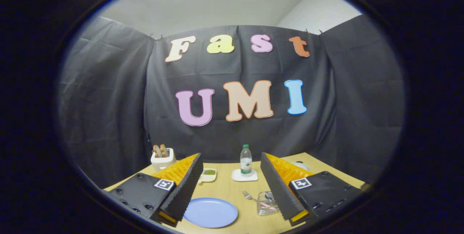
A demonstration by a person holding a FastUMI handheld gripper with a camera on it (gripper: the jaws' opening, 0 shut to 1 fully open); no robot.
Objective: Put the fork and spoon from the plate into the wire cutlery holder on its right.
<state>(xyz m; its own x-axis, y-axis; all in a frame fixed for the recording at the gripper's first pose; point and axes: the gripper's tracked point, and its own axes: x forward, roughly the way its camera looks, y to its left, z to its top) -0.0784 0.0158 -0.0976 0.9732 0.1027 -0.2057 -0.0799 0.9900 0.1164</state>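
While hovering above the near part of the bench [232, 190], the tongs [232, 194] are standing wide open, gripping nothing, both fingers well apart and tilted outward. Lying between the fingers, close against the left one: a blue plate [210, 212], looking bare on top. Sitting just beside the right finger, partly hidden behind it: the clear cutlery holder [266, 203], standing to the plate's right with something pinkish showing inside, too blurred to name. Leaning out of the holder toward the plate: the fork [247, 195], tines pointing up and left, handle end running down toward the holder; whether resting on the rim or on the bench, cannot tell. Spoon not made out with any certainty.

Standing beyond the fingers, toward the far edge of the bench: a clear water bottle [245, 159] with a green cap, upright on a white square coaster [244, 176]. Resting left of that, just behind the left finger: a small white dish [209, 174] holding something green. Sitting at the far left corner: a white toaster [162, 158] with two brown slices poking out of the top. Peeking out behind the right finger: part of a white round thing [301, 165], mostly covered. Nothing lying in the open stretch between plate and holder.
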